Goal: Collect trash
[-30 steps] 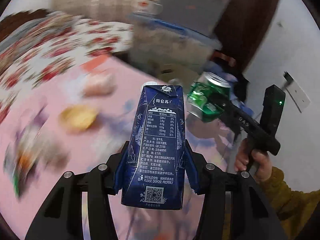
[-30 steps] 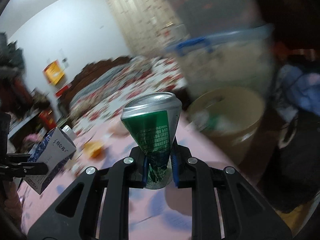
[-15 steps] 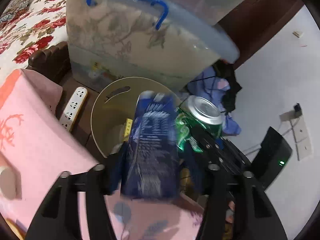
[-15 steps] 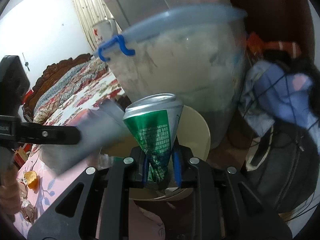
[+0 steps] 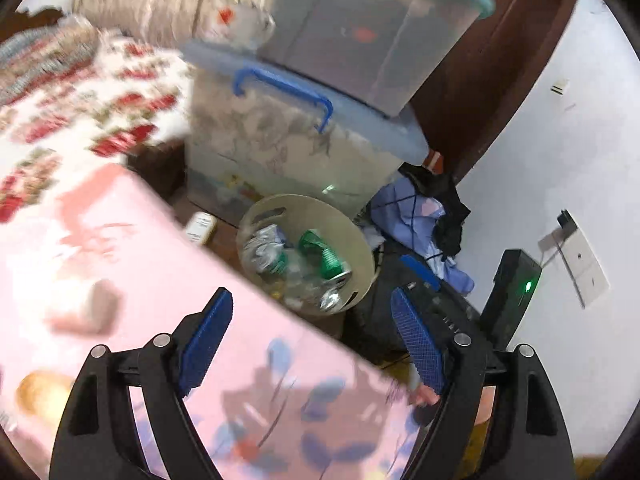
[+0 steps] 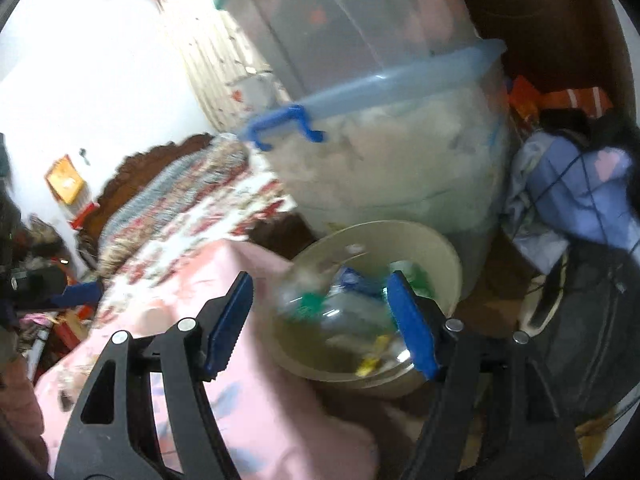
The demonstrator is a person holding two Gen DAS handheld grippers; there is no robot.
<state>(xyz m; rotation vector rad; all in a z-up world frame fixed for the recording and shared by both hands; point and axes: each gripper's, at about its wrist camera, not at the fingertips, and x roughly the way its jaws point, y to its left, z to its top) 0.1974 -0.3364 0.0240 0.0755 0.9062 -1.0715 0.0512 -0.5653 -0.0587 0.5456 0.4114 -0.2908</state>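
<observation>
The left gripper [image 5: 308, 332] has its jaws wide apart with nothing between them; they have just been opening. Its two pads are blue with a fine grid texture, on black plastic arms. The right gripper [image 6: 320, 320] also has its jaws apart and empty, and they too have just been opening; its pads are blue and ribbed.

Beyond both grippers stands one round beige plastic bin [image 5: 360, 240], on the floor just beside the edge of the table. A slot handle is cut in its wall. Inside it lies the trash: a crushed green metal can [image 5: 326, 258] with a silver end, some crumpled silvery pieces [image 5: 262, 246], and in the right wrist view a dark blue carton [image 6: 356, 282], blurred. No writing on them can be read.

The table [image 5: 160, 280] carries a pink cloth with blue flower shapes. On it lie a soft pinkish lump [image 5: 86, 310] and an orange-yellow round thing [image 5: 40, 394], both blurred.

Behind the bin two translucent plastic storage boxes are stacked: the lower box [image 5: 288, 148] has a pale blue lid and a blue clip handle, the upper box [image 5: 360, 28] a teal lid. To the left is a bed [image 5: 72, 96] with a red floral cover. Right of the bin lies a heap of lilac and black cloth [image 5: 424, 216].
</observation>
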